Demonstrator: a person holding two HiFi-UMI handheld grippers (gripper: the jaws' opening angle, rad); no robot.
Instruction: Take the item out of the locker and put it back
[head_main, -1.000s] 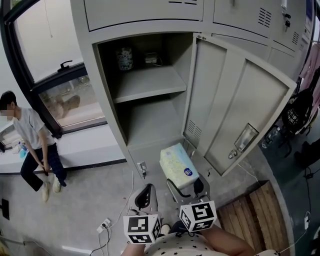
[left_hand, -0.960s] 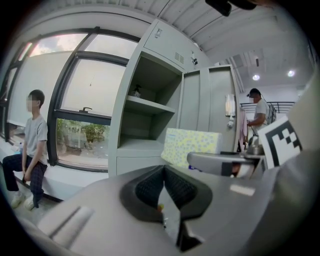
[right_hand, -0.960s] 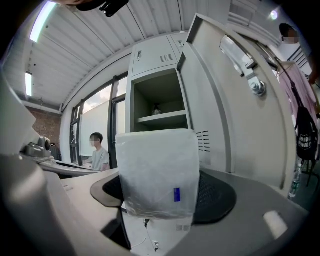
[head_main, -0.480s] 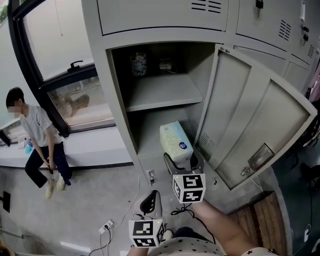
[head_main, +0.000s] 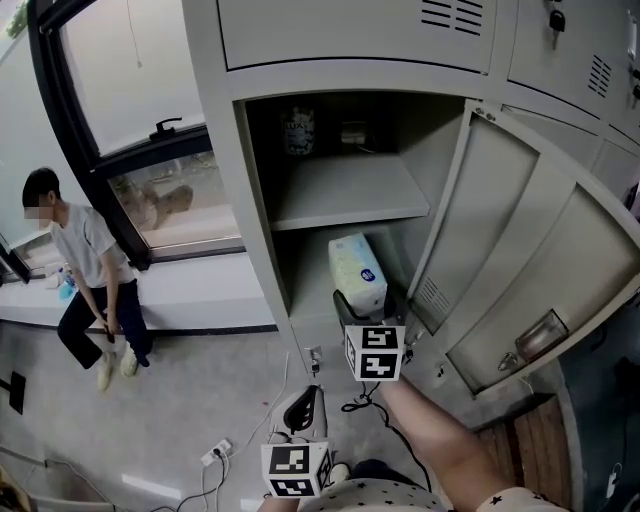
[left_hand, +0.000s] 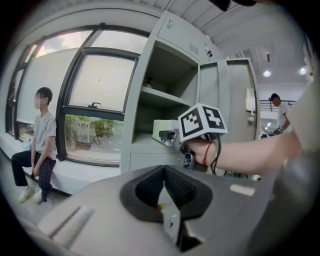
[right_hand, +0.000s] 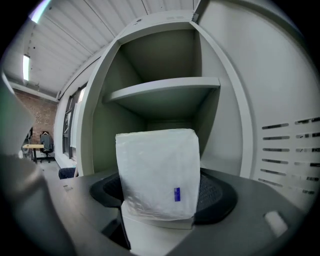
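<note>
A white tissue pack with a small blue mark is clamped between the jaws of my right gripper, which is shut on it. The pack is at the mouth of the grey locker's lower compartment, below the shelf. The locker door stands swung open to the right. My left gripper hangs low in front of the locker, shut and holding nothing. From the left gripper view I see the right gripper with the pack at the locker.
A patterned can and a small item stand at the back of the upper shelf. A person sits on the window ledge at left. A power strip and cables lie on the floor. Wooden boards lie at lower right.
My right gripper has carried the tissue pack forward from in front of the locker to the lower compartment's opening. The left gripper has stayed low and shifted a little.
</note>
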